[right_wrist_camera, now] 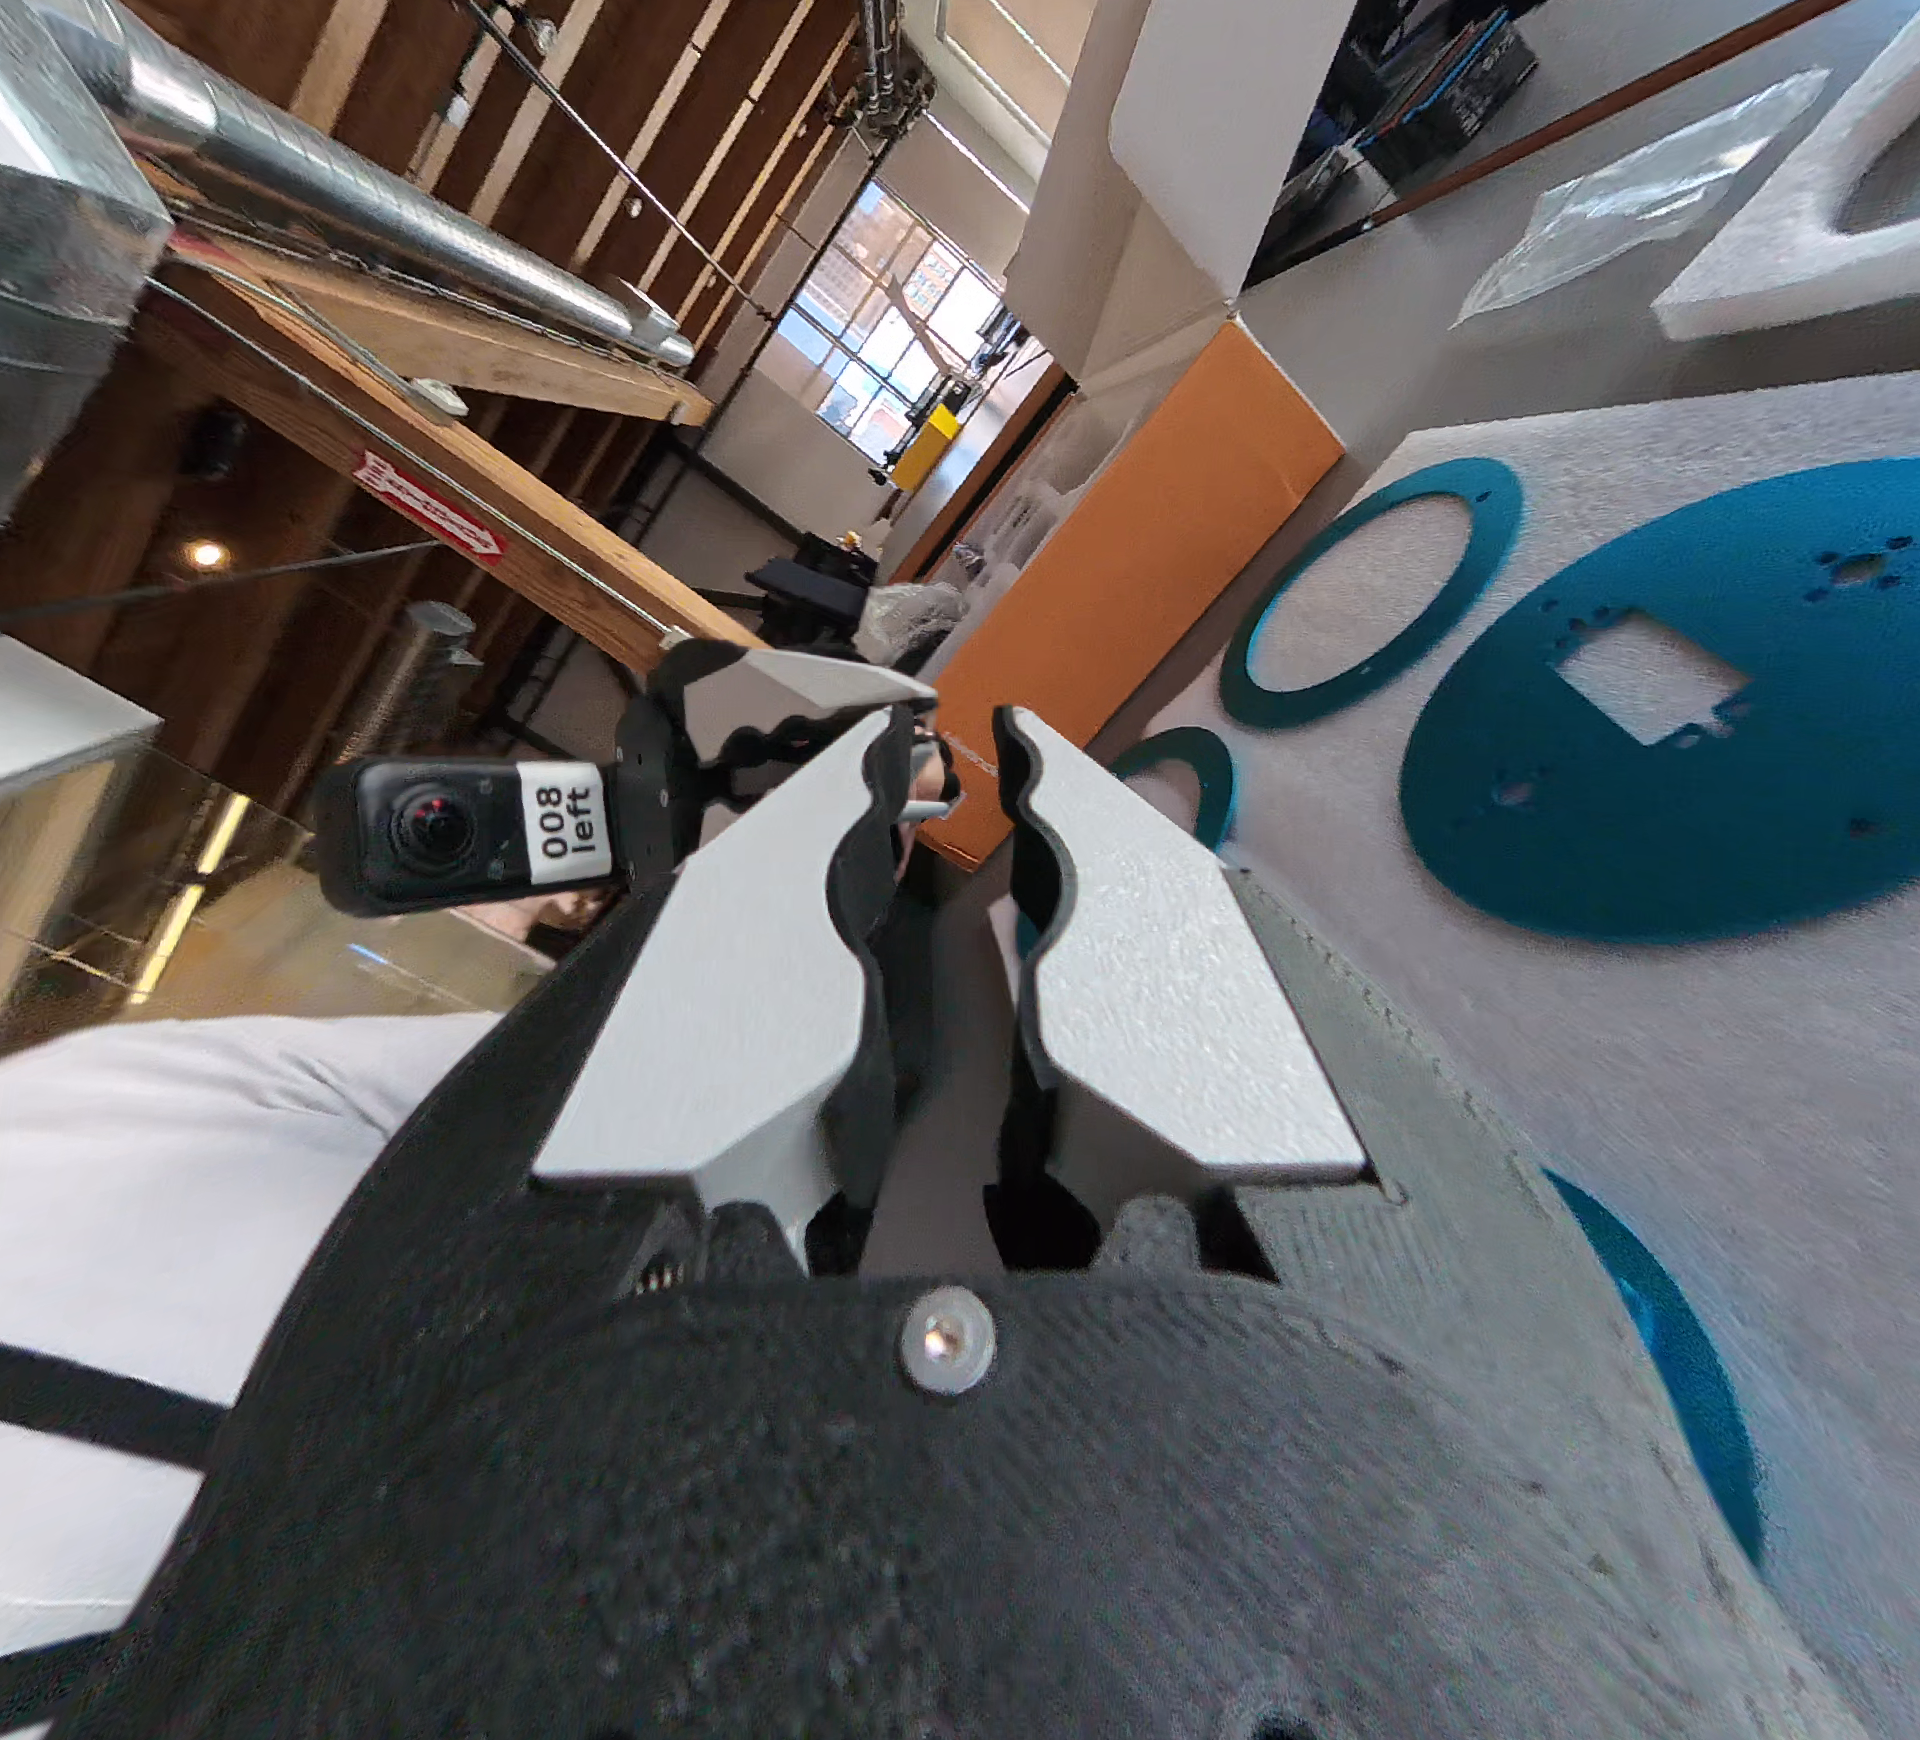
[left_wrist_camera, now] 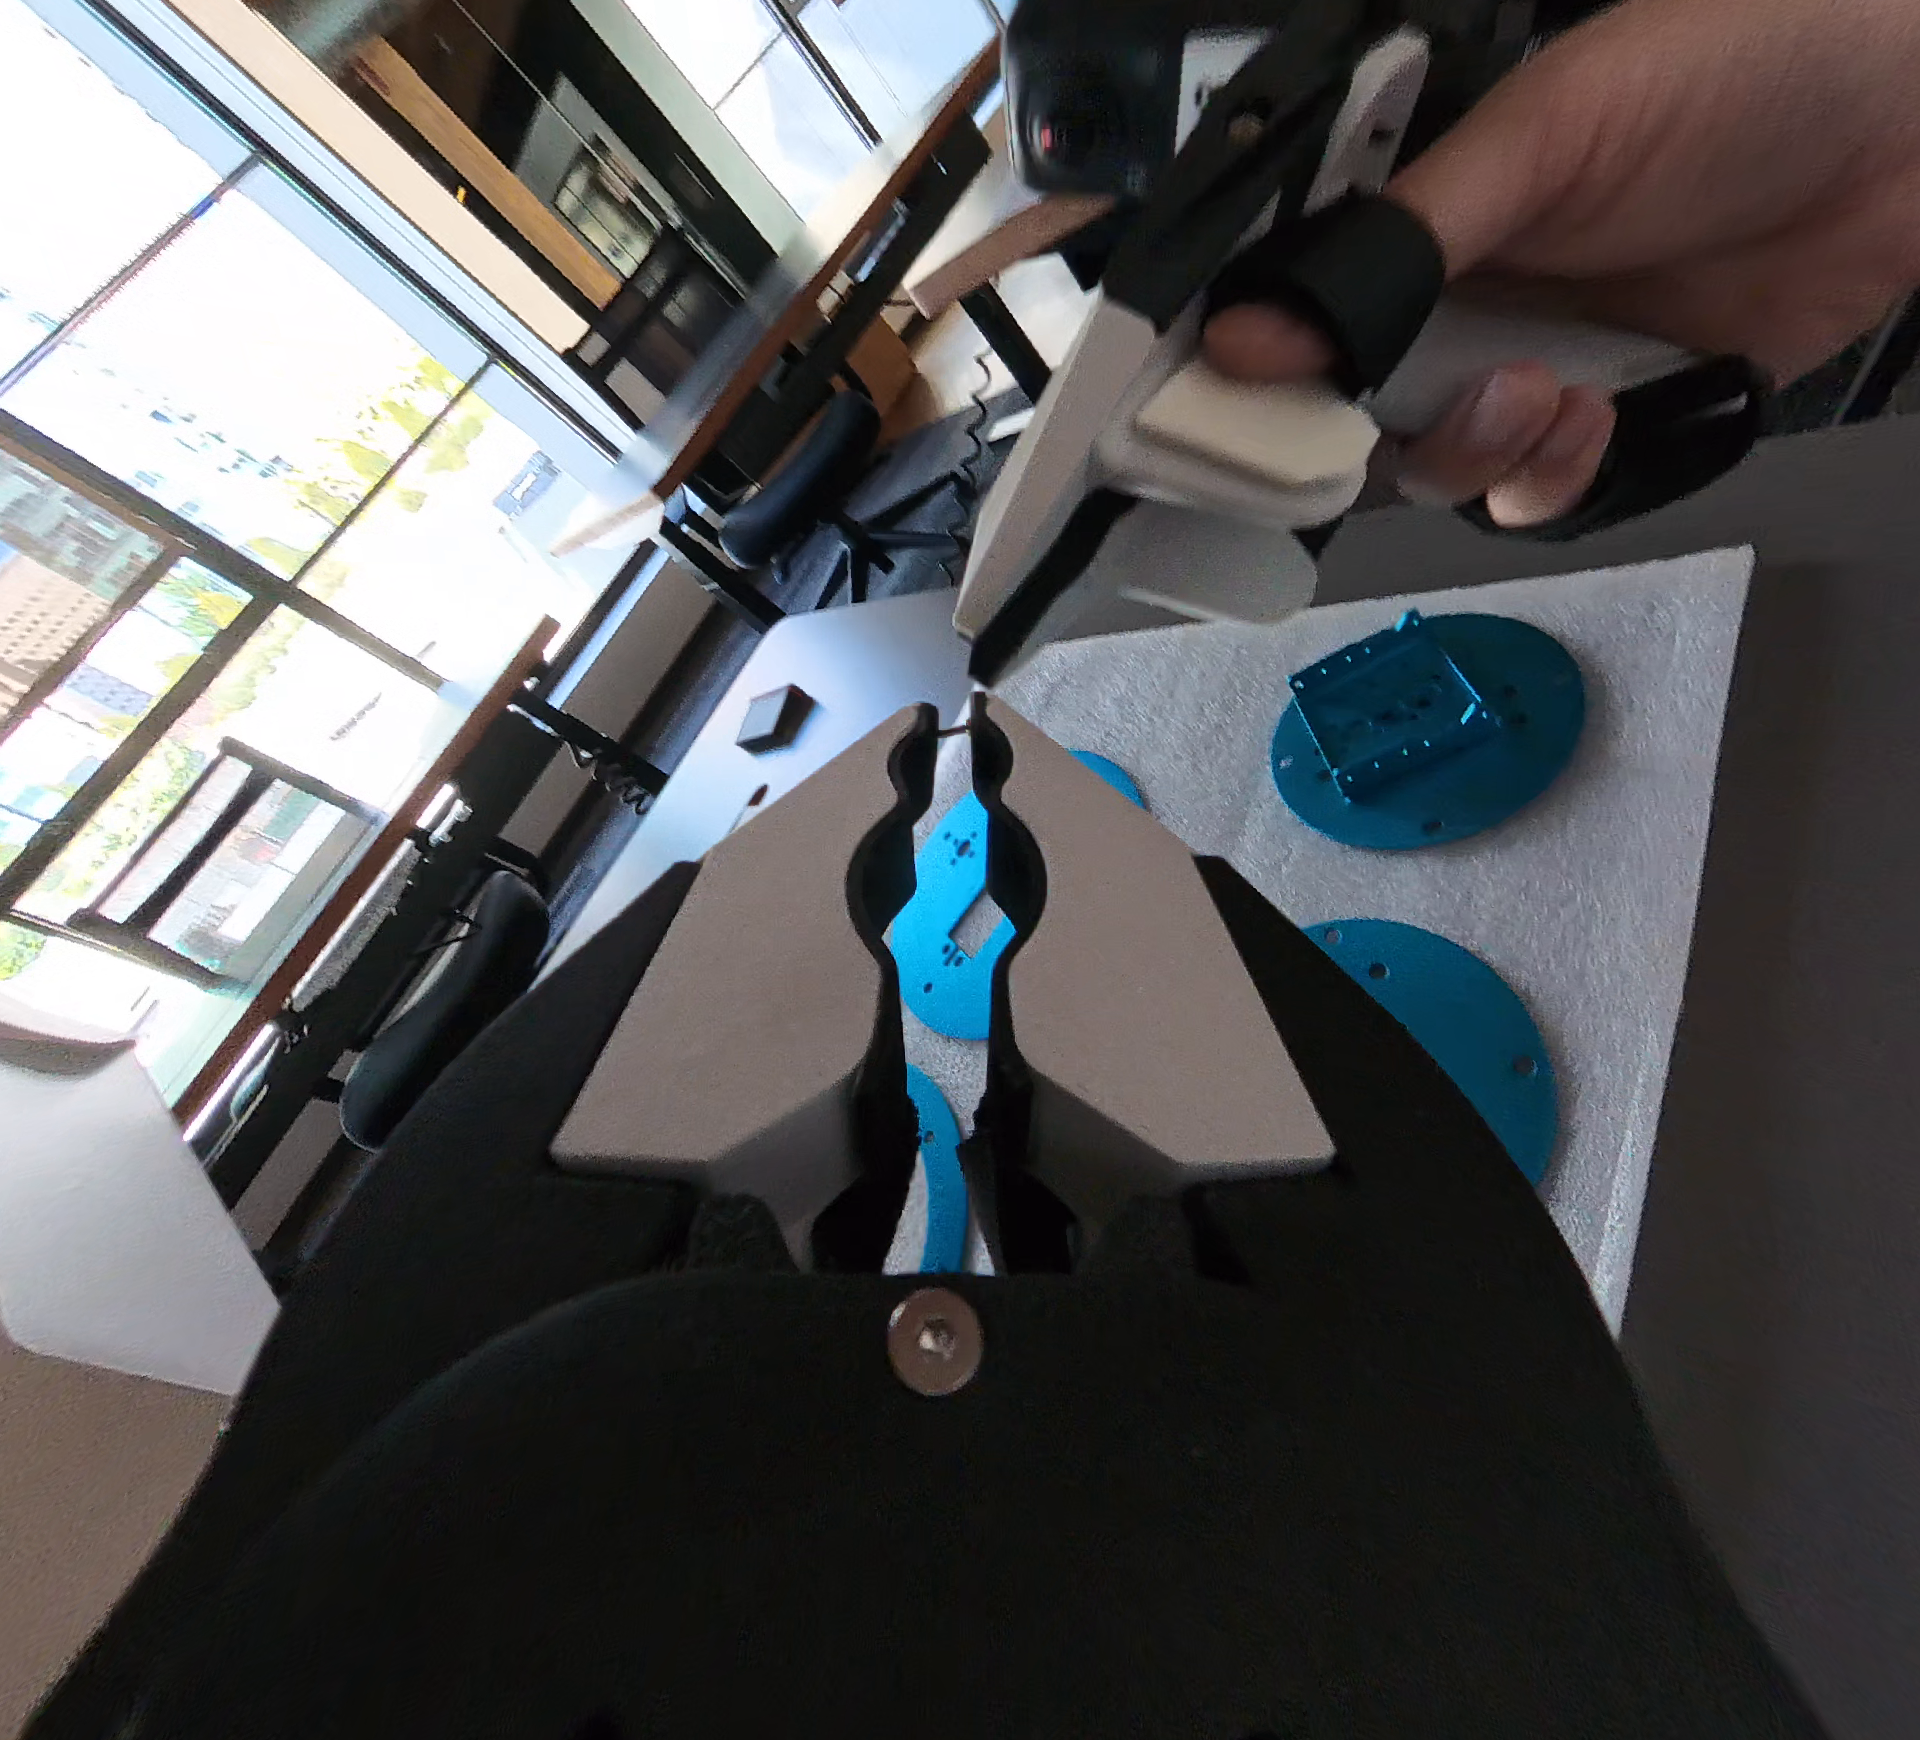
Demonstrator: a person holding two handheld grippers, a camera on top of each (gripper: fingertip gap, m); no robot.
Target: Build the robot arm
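A thin metal pin (left_wrist_camera: 951, 728) spans the tips of the left hand-held gripper (left_wrist_camera: 953, 722), clenched on it above the white foam mat (left_wrist_camera: 1226, 817). The right hand-held gripper (right_wrist_camera: 954, 722) is released, its jaws apart with the tips right at the pin (right_wrist_camera: 928, 809). Both hover over the mat's far edge, with bare tabletop (left_wrist_camera: 831, 651) beyond. The left view alone shows a blue bracket on a blue disc (left_wrist_camera: 1429, 729); the right view alone shows blue rings (right_wrist_camera: 1371, 594), a large blue disc (right_wrist_camera: 1673, 703) and an orange box (right_wrist_camera: 1132, 610) near the mat.
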